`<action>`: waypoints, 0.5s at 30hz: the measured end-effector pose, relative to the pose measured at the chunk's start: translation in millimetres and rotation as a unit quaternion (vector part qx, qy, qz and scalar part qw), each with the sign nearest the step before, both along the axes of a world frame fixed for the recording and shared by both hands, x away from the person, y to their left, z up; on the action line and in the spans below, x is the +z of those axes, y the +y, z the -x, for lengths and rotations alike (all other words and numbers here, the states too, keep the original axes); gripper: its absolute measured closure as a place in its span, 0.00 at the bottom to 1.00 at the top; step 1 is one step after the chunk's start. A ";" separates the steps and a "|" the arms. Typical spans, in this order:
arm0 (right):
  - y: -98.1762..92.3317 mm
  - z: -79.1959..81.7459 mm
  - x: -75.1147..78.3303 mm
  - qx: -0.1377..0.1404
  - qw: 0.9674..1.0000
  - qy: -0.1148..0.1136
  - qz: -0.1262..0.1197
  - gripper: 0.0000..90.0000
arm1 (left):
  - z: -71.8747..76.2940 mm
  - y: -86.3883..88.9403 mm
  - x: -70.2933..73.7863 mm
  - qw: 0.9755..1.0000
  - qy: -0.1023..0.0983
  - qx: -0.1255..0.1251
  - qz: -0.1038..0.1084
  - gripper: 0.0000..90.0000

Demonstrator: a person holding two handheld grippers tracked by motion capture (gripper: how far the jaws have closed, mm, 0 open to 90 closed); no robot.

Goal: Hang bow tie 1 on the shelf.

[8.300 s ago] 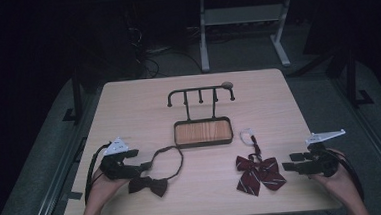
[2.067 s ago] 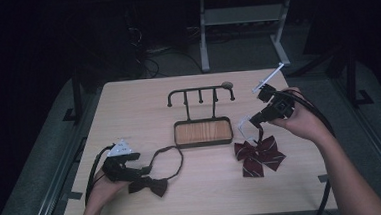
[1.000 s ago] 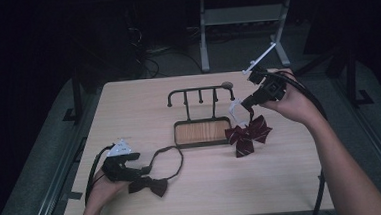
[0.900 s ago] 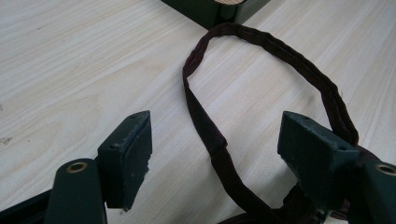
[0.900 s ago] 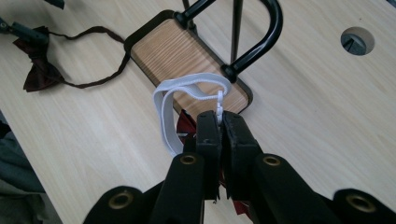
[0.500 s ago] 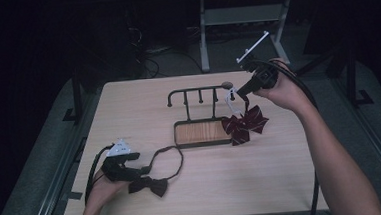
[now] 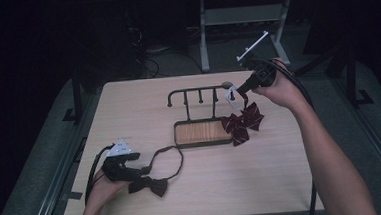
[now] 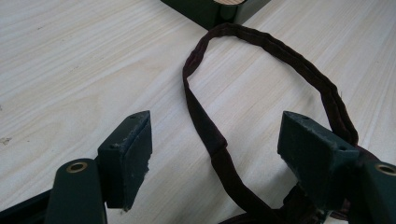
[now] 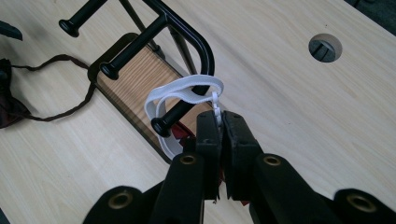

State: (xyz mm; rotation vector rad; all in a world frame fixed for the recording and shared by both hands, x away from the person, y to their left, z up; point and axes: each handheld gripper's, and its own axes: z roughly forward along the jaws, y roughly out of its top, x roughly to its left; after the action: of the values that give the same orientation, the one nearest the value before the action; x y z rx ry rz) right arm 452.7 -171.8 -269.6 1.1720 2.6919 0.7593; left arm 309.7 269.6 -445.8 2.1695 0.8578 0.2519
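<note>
Nearest, at the front left of the pale wooden table (image 7: pixel 203 192): left gripper (image 7: pixel 123 166) resting low in a hand, jaws wide apart and clamped on nothing. Between and just past them in the left gripper view, the dark strap (image 8: pixel 261 42) of a black bow tie (image 7: pixel 148 185), lying slack on the table in an open loop. Soft cloth, light, no stiffness at all (likely to drag and twist rather than slide as one piece). Best taken at the strap, or at the knot where the fabric bunches thick.

Farther back, mid-table: a small rack (image 7: pixel 197 94) with a wooden base and a black metal rail of stubby pegs.

Farthest, at the rack's right end: right gripper (image 7: pixel 242 88) held up in a raised hand, jaws pressed together on the white elastic band (image 9: pixel 184 93) of a maroon bow tie (image 7: pixel 242 122). Pinch sits right at the small white plastic clasp. Band open as a loop around the tip of the end peg (image 9: pixel 161 127), seemingly partway on. Bow itself dangling below the jaws, beside the base's right end, limp and light. Elastic stretchy and thin, so prone to spring off the peg's rounded tip if let go too soon; clasp small and probably brittle under a hard squeeze.
</note>
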 end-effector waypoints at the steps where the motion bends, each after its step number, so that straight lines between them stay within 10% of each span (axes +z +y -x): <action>1: -0.8 -0.5 -0.9 -0.001 1.000 -0.002 -0.001 0.95 | -0.1 0.1 0.0 1.000 0.001 -0.002 -0.005 0.30; 15: -3.1 -2.3 -10.6 -0.005 1.000 -0.001 -0.004 0.92 | 0.1 0.3 0.5 1.000 -0.004 0.001 -0.006 0.30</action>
State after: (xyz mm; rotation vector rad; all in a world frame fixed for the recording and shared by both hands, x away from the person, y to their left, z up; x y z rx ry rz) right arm 455.1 -175.0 -280.1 1.1841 2.6822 0.7707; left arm 309.6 269.9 -445.3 2.1777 0.8571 0.2670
